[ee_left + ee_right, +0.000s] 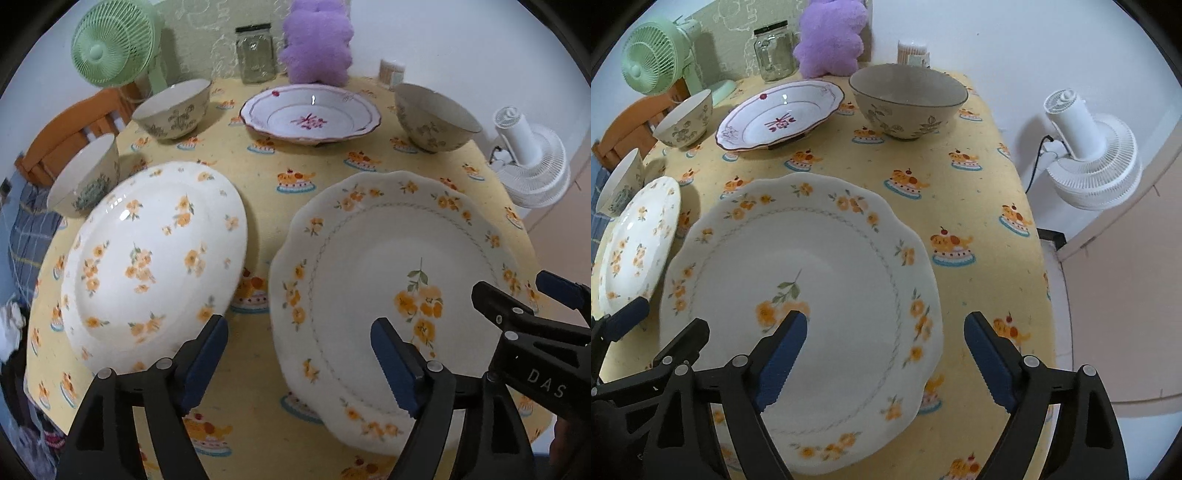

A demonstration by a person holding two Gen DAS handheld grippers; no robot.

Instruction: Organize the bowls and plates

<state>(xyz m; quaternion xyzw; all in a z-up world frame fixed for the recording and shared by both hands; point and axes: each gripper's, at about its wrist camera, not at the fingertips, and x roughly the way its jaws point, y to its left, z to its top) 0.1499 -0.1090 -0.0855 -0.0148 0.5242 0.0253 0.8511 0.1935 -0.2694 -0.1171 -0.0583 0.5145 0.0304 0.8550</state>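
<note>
Yellow tablecloth (325, 206) printed with little cakes covers the table, and we take the scalloped plate (827, 295) with orange flowers as our landmark, lying flat near the close edge. Just to its left, apart from it by a strip of cloth, we see a second flowered plate (155, 258). Behind the scalloped plate sits a plate with a pink rim (310, 114), and to the right of that one a grey bowl (908, 103). Left of the pink-rimmed plate stands another bowl (173, 110), and a third bowl (86, 181) sits behind the second flowered plate. Our left gripper (299, 362) hangs over the gap between the two flowered plates with its jaws spread wide and nothing between them. Our right gripper (886, 362) hovers over the right side of the scalloped plate, jaws likewise wide, pads clear of the rim. Far behind the scalloped plate we make out a green fan (110, 48), a glass jar (255, 55) and a purple plush toy (317, 40); a white fan (1089, 155) stands off the table to its right.
</note>
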